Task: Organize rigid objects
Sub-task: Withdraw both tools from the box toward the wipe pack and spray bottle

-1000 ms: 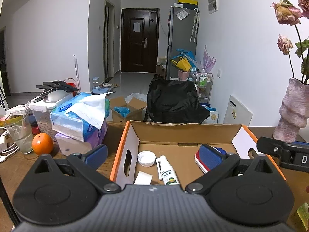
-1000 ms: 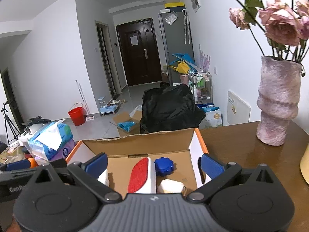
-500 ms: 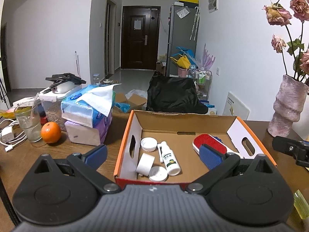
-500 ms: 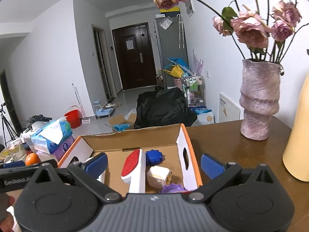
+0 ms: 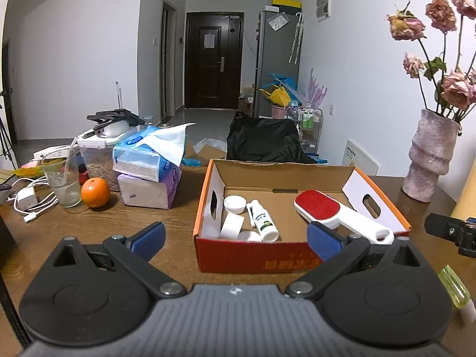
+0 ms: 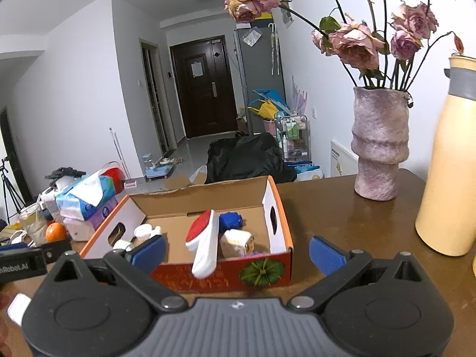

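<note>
Both tools gape empty; cardboard box (image 5: 297, 255) holds lint brush (image 5: 336, 214), spray bottle (image 5: 261, 220), caps.

Both grippers are drawing back from the cardboard box (image 5: 300, 205). The left gripper (image 5: 235, 236), earlier over the box's interior, is now facing the box's red front wall from outside, so the table (image 5: 142, 217) in front of the box is showing. The right gripper (image 6: 238, 250) is likewise retreating, bringing the box's printed front and a yellow flask (image 6: 449, 160) right of the box into view.
</note>
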A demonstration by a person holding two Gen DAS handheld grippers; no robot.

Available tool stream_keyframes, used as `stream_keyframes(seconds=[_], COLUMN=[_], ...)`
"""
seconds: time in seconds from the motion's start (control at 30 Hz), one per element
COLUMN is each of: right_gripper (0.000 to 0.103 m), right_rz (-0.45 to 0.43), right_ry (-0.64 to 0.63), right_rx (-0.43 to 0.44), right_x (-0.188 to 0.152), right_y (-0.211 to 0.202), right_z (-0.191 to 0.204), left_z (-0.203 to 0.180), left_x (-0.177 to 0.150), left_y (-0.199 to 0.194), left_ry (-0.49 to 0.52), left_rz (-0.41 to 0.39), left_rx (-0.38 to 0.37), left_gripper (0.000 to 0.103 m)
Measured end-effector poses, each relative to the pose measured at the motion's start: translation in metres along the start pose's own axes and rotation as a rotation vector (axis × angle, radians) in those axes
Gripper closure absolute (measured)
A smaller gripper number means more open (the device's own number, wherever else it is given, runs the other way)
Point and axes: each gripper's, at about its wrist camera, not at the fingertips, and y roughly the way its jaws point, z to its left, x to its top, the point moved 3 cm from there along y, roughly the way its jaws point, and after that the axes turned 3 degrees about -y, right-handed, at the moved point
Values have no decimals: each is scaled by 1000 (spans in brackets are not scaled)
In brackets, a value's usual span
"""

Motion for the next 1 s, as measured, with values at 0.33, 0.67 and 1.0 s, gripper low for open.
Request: stream_keyframes(seconds=[0.33, 0.67, 1.0], right_gripper=[0, 0, 0], right_rz=[-39, -70, -115], right_ry=[-9, -59, -80], right_rx=[-21, -72, -164], right_x=[-25, -61, -91], right_y=[-49, -97, -126], right_z=[5, 4, -6], left_z=[4, 17, 50], left_x=[-19, -43, -61], left_y=[-42, -78, -95], left_ry=[3, 0, -30], left_rz=[1, 5, 11], left_rx=[-11, -19, 2], left_gripper=[0, 0, 0])
